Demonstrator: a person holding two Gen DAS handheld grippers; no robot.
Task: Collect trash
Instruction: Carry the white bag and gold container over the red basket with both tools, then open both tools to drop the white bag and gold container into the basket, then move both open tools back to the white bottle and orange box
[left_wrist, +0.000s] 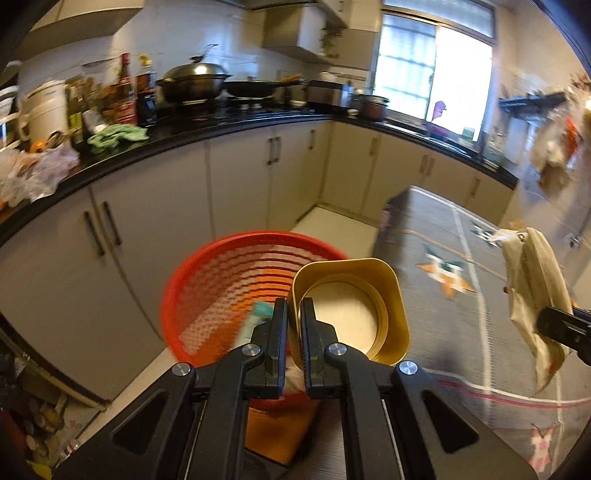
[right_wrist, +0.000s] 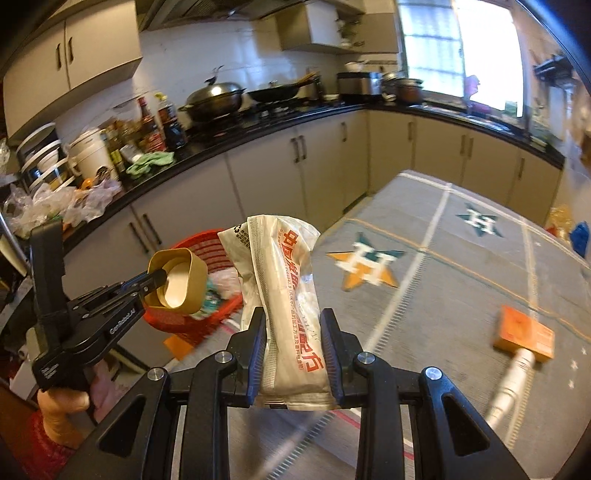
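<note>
My left gripper (left_wrist: 294, 314) is shut on the rim of a gold tin cup (left_wrist: 354, 314) and holds it in the air over the near edge of a red mesh basket (left_wrist: 229, 280). The basket stands on the floor by the cabinets and holds some wrappers. In the right wrist view the left gripper (right_wrist: 159, 277), the gold cup (right_wrist: 181, 282) and the basket (right_wrist: 207, 314) show at the left. My right gripper (right_wrist: 293, 332) is shut on a white food wrapper with red print (right_wrist: 288, 295), held upright. The wrapper also shows in the left wrist view (left_wrist: 532, 291) at the right.
A table with a grey star-patterned cloth (right_wrist: 424, 280) fills the right side. An orange box (right_wrist: 524, 332) and a white tube (right_wrist: 513, 384) lie on it. A black countertop (left_wrist: 184, 136) with pots, bottles and bags runs along the back above white cabinets (left_wrist: 166, 206).
</note>
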